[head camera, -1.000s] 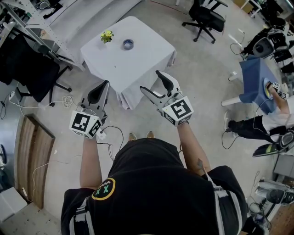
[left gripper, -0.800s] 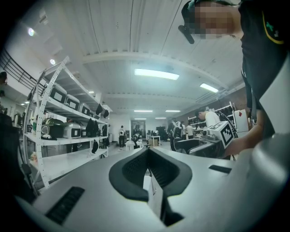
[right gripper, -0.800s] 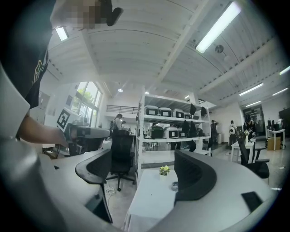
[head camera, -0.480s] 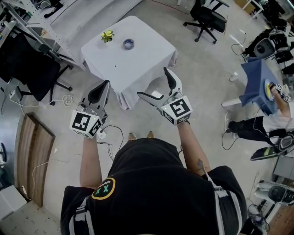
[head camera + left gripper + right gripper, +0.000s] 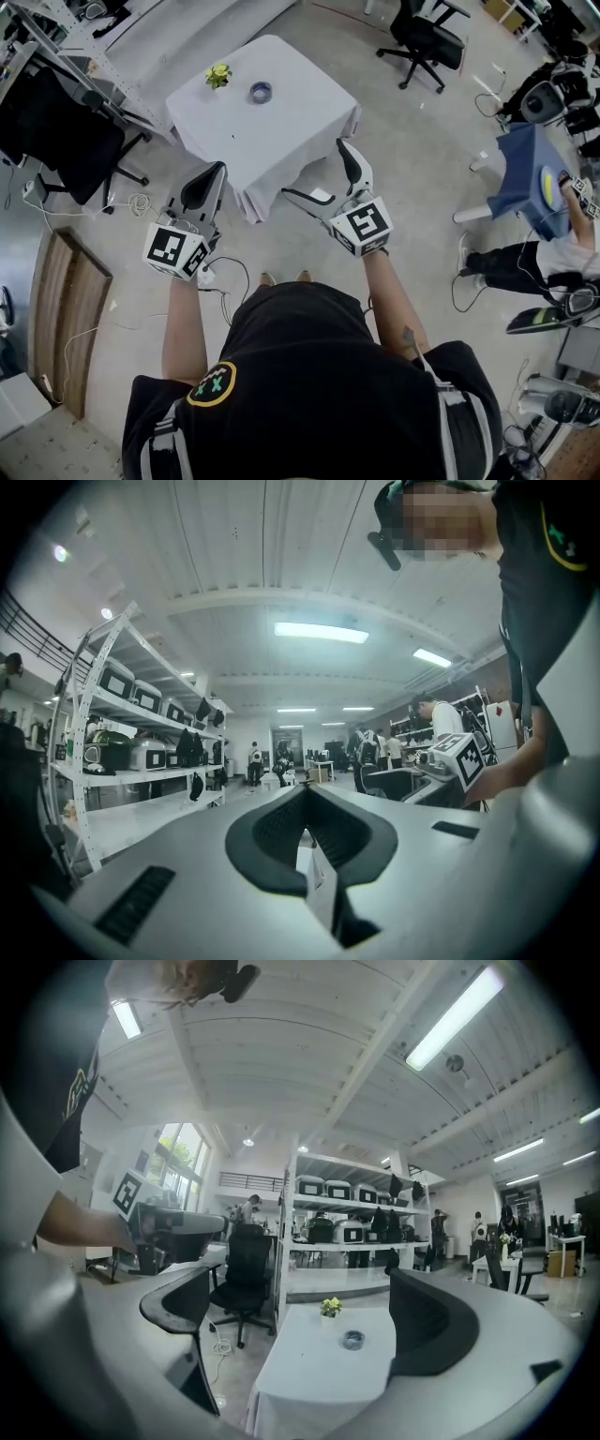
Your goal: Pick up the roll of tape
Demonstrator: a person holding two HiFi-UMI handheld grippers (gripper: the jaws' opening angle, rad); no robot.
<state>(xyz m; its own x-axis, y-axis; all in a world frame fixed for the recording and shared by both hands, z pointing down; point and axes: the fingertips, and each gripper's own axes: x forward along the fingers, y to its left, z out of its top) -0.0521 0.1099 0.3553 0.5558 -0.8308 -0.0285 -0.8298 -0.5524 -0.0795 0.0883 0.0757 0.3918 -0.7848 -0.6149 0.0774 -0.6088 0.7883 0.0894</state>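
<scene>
The roll of tape (image 5: 261, 91) is a small blue-grey ring lying flat on a square table (image 5: 281, 131) draped in a white cloth, next to a small yellow-green plant (image 5: 218, 73). In the right gripper view the roll of tape (image 5: 353, 1339) lies ahead on the table (image 5: 309, 1377), behind it the plant (image 5: 330, 1307). My right gripper (image 5: 317, 172) is held level in the air short of the table's near edge, jaws wide open and empty. My left gripper (image 5: 212, 176) hangs level to the left, beside the table's near corner, jaws shut on nothing, pads meeting (image 5: 305, 803).
Black office chairs stand left of the table (image 5: 66, 141) and beyond it (image 5: 424, 39). Metal shelving (image 5: 84, 56) runs along the far left. Cables (image 5: 225, 277) lie on the floor by my feet. A blue table (image 5: 520, 169) with another person is at the right.
My right gripper's jaws have spread from partly open to wide open. Both hands have stayed about where they were. The tape has not moved.
</scene>
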